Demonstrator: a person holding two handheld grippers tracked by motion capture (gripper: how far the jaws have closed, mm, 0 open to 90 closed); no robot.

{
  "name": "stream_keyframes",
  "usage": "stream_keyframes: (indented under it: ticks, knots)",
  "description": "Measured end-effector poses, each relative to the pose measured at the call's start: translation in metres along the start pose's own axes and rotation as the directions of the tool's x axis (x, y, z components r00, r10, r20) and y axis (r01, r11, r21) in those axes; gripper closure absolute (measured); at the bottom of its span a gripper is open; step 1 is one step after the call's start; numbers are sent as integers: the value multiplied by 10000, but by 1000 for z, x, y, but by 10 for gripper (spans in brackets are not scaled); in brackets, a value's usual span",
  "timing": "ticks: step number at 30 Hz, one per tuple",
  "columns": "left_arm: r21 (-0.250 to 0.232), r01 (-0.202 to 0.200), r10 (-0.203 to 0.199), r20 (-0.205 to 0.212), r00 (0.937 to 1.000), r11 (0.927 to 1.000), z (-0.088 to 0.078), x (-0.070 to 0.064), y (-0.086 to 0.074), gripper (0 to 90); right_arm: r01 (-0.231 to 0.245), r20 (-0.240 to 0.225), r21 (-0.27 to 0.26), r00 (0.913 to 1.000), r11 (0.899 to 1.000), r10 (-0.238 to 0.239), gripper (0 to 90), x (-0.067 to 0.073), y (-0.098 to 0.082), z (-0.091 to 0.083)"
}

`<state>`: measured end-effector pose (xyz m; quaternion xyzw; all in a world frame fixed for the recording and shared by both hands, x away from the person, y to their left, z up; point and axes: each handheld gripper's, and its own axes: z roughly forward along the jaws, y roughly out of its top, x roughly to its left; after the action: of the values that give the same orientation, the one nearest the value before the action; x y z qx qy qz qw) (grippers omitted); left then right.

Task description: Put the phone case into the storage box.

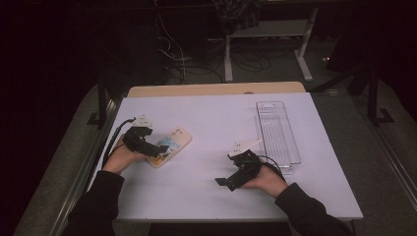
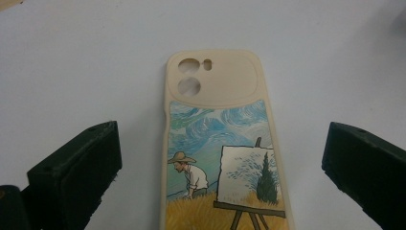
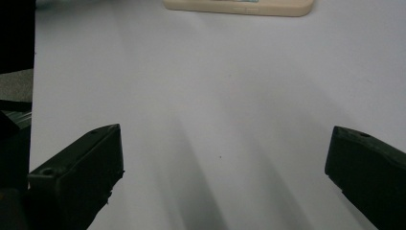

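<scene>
Phone case [image 2: 222,143]: cream, painted back up, flat on the white surface [image 1: 211,123] at left, between your left gripper [image 2: 222,167]'s spread jaws, untouched. Risk: closing off-centre could skid it. Right gripper [image 3: 225,163]: jaws released, empty, near clear tray [image 1: 277,135].

Two dark-sleeved forearms come in from the near edge of the bench, each hand wrapped around a gripper. The left hand [image 1: 119,158] holds the left gripper [image 1: 158,151] out on its own side, angled inward and forward, its black jaws spread wide apart with nothing between the pads. The right hand [image 1: 268,179] holds the right gripper [image 1: 222,182] low, pointing across toward the left, its jaws likewise gaping.
</scene>
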<state>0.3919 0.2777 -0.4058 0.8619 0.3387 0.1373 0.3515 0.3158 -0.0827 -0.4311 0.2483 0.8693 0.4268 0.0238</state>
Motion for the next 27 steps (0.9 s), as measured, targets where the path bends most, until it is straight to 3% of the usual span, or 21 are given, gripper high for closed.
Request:
stream_keyframes:
  ticks: [4,5,7,8,10,13,16,19,20,27]
  knots:
    - [-28,271,-271,0,9996,9996,0,-2,-2,0,12,-34,11,10000,10000,-12,0,1,0,1]
    - [46,144,-144,-37,9999,9999,-1,-1,-2,0,7,-45,29,10000,10000,-7,0,1,0,1]
    - [-71,400,-401,-25,9992,9992,-1,-3,-4,0,16,-34,3,10000,10000,-16,0,1,0,1]
    - [24,227,-227,-30,9997,9997,-1,-3,-5,0,13,-34,0,10000,10000,-13,0,1,0,0]
    - [77,368,-368,17,9993,9993,1,-6,-7,0,25,-49,-4,10000,10000,-25,0,1,0,0]
    - [151,127,-126,-33,9999,9998,3,-7,-9,0,25,-22,-10,10000,10000,-25,0,1,0,0]
    - [205,311,-310,-39,9995,9993,6,-10,-11,0,42,-61,18,10000,10000,-42,0,2,0,0]
    - [324,156,-154,-73,9999,9994,8,-10,-13,0,38,-72,26,10000,10000,-38,0,2,0,1]
    - [355,325,-323,-61,9995,9988,10,-11,-14,0,42,-61,43,10000,10000,-42,0,2,0,1]
    - [648,344,-339,-89,9994,9973,14,-11,-17,0,97,-51,67,9999,9999,-97,0,2,-1,2]
